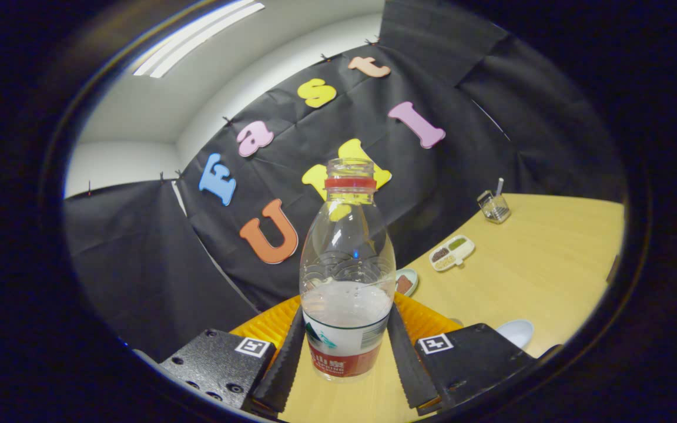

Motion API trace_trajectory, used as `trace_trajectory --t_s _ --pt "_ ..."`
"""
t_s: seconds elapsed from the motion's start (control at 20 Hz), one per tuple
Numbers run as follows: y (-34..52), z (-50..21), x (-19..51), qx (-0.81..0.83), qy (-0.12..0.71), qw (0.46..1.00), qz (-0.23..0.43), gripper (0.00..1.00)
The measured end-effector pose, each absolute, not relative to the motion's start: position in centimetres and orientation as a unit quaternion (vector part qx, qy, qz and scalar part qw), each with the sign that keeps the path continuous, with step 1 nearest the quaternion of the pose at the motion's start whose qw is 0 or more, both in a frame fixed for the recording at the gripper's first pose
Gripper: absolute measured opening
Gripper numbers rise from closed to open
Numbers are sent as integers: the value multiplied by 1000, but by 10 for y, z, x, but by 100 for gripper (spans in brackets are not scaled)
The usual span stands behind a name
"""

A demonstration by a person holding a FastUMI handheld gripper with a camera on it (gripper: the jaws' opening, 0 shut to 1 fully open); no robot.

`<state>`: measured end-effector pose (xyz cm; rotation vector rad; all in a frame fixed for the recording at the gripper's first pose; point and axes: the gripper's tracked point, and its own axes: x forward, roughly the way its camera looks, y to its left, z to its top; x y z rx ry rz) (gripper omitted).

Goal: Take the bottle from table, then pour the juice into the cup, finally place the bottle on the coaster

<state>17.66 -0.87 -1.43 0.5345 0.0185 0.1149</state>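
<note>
A clear plastic bottle [347, 276] with no cap and a red neck ring stands upright between my fingers. Cloudy liquid fills it to about the top of its white and red label. My gripper [346, 320] is shut on the bottle, with one finger [284, 361] pressed on its left side and the other on its right, at label height. Just behind the bottle lies an orange ribbed round piece [426, 320], probably the coaster. I cannot tell whether the bottle's base touches the wooden table [538, 276].
Beyond the fingers on the table are a small plate with something brown [407, 281], a white divided dish of dark bits [451, 252], and a small glass holder with a white stick [494, 207]. A pale round cup or bowl rim [516, 332] sits beside the right finger.
</note>
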Motion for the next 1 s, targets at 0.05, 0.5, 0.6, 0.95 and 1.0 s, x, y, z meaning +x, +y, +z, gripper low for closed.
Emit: trace_trajectory --t_s 0.05,0.5,0.6,0.95,1.0 --pt "-8 -8 179 228 9 972 56 77" --pt "-11 5 226 62 -16 997 33 77" --pt "-15 -11 234 40 -13 999 25 77" --pt "-40 -90 289 6 3 1000 1 78" --pt "-43 -102 294 5 8 1000 0 78"
